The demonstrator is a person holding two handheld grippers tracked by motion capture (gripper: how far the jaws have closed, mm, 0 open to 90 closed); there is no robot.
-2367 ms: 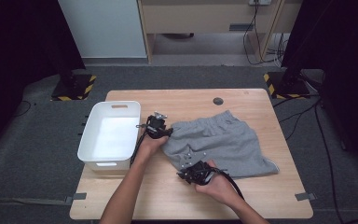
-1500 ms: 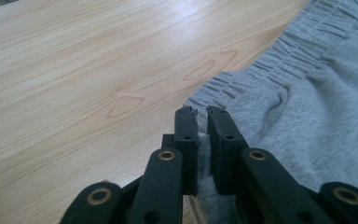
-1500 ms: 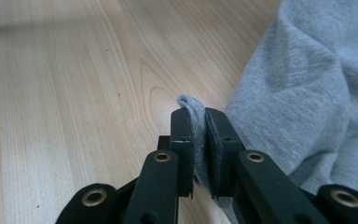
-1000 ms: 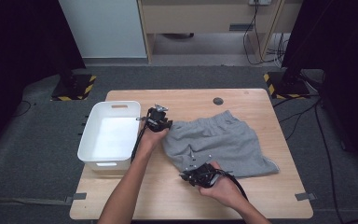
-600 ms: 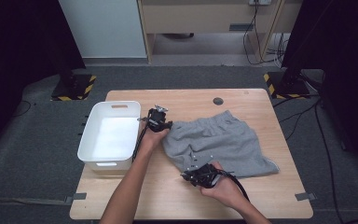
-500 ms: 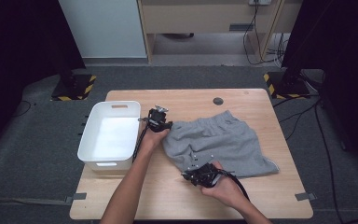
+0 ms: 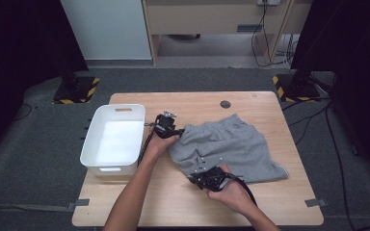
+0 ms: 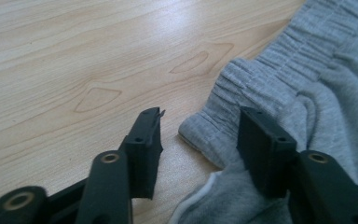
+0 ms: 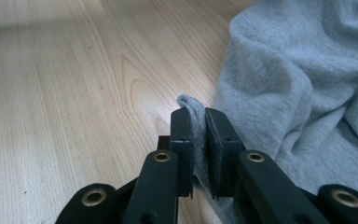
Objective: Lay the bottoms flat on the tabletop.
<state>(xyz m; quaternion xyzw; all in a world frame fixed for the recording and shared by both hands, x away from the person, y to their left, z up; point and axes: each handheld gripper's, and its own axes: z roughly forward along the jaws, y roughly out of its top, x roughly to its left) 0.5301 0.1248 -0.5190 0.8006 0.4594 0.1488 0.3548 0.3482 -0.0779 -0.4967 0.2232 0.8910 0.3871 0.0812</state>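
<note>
Pinching a fold of the grey shorts point(image 9: 307, 93) on the table point(image 7: 270, 103), the right gripper point(image 9: 198, 135) stayed clenched; the left gripper point(image 8: 198, 140), just opening, seemingly straddled the waistband corner.

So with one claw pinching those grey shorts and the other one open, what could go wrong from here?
1. The left gripper has just been opening; the waistband corner of the grey shorts lies loose between its jaws, so that side may slump or unfold.
2. The right gripper pinches only a thin fold of cloth at the edge, so a pull could slip it free.
3. The white bin sits close beside the left hand; a sideways swing might knock it.
</note>
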